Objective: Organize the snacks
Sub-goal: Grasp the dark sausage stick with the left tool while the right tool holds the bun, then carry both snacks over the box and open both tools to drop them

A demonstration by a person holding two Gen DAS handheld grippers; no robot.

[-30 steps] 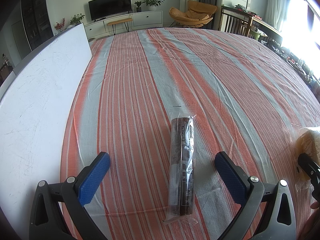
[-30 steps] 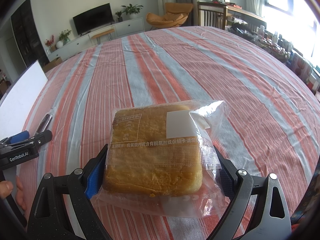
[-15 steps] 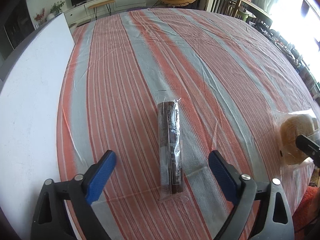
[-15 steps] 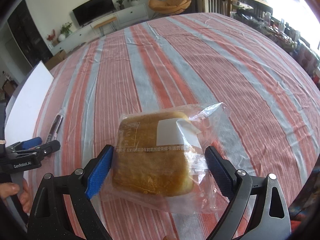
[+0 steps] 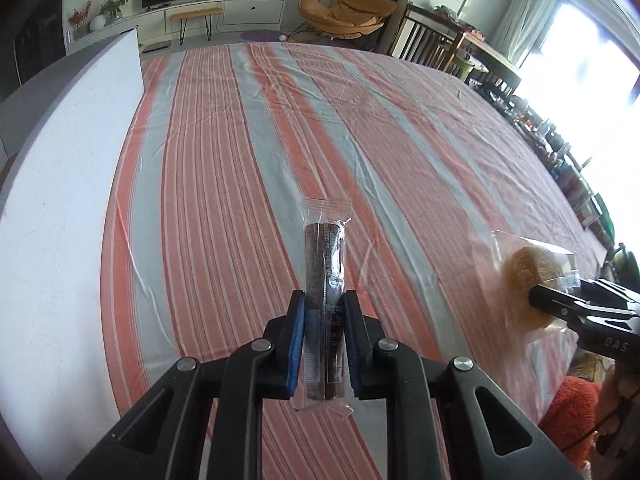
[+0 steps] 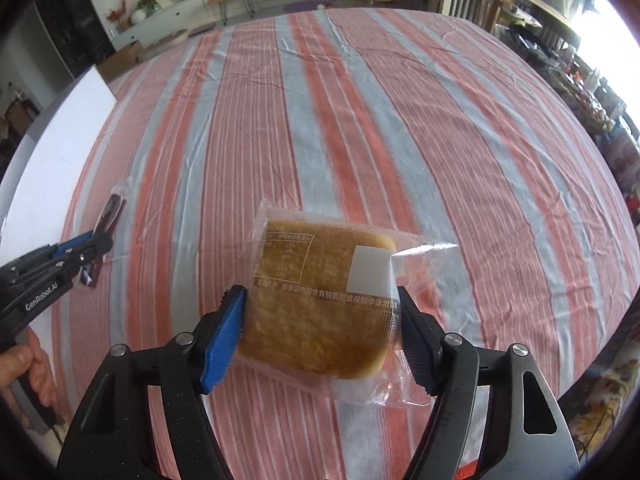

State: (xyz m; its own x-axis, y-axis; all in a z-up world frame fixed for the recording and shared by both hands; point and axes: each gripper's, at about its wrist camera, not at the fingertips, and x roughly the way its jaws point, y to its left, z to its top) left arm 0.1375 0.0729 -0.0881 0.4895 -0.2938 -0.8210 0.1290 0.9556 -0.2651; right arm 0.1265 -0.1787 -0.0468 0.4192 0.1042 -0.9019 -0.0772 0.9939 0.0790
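Observation:
My left gripper (image 5: 323, 308) is shut on a long dark snack bar in a clear wrapper (image 5: 325, 264), gripping its near half above the striped tablecloth (image 5: 240, 160). My right gripper (image 6: 322, 308) is shut on a square golden cake in a clear printed bag (image 6: 320, 304), its pads pressed on both sides. The cake (image 5: 524, 284) and right gripper also show at the right of the left wrist view. The bar (image 6: 112, 208) and left gripper (image 6: 96, 246) show at the left of the right wrist view.
A large white board (image 5: 52, 208) lies along the left side of the table. The table's near edge runs just below both grippers. Chairs, a TV cabinet and cluttered shelves stand beyond the far and right edges.
My left gripper closed from wide open onto the snack bar. My right gripper closed onto the bagged cake, which now sits tilted between the pads.

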